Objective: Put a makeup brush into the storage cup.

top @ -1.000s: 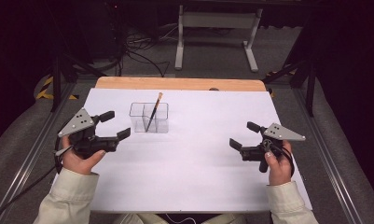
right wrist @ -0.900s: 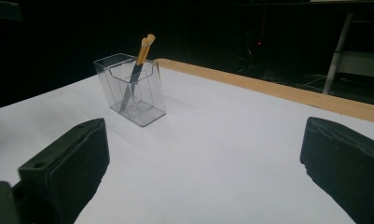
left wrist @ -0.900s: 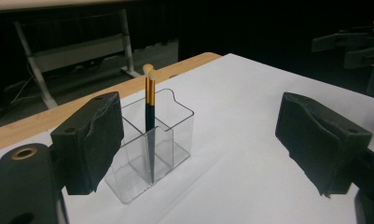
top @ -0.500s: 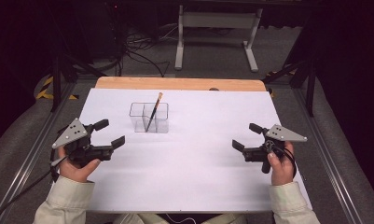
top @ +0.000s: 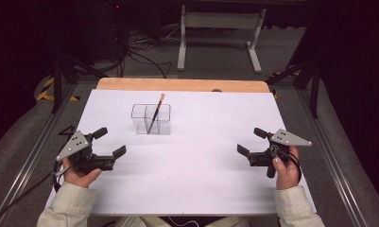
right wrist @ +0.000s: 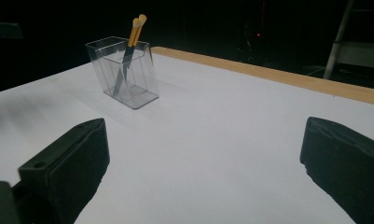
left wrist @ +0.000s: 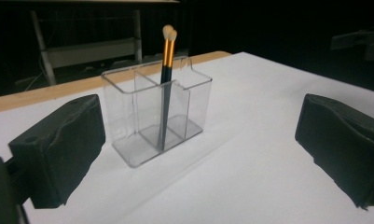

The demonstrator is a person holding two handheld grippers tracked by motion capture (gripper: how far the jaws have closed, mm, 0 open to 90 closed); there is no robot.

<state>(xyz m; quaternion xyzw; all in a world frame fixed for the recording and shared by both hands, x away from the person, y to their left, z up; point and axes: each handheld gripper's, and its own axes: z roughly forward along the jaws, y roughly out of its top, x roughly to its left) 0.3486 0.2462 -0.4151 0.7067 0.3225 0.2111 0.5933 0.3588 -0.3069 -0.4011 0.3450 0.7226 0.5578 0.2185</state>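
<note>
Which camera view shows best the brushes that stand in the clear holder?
The left gripper view: the brushes are close there, and two pale tips show side by side in the clear holder. In the right gripper view they are smaller and farther. In the high view they look like one thin stick.

Clear plastic three-compartment holder (top: 151,119) on the plain white table sheet (top: 187,175); in it stand what look like two brushes (left wrist: 166,79), black handles, gold-orange ferrules, pale cream tips. Behind the holder, a light wooden table edge (top: 182,85). Black gripper jaws, cream sleeves (top: 69,208).
</note>
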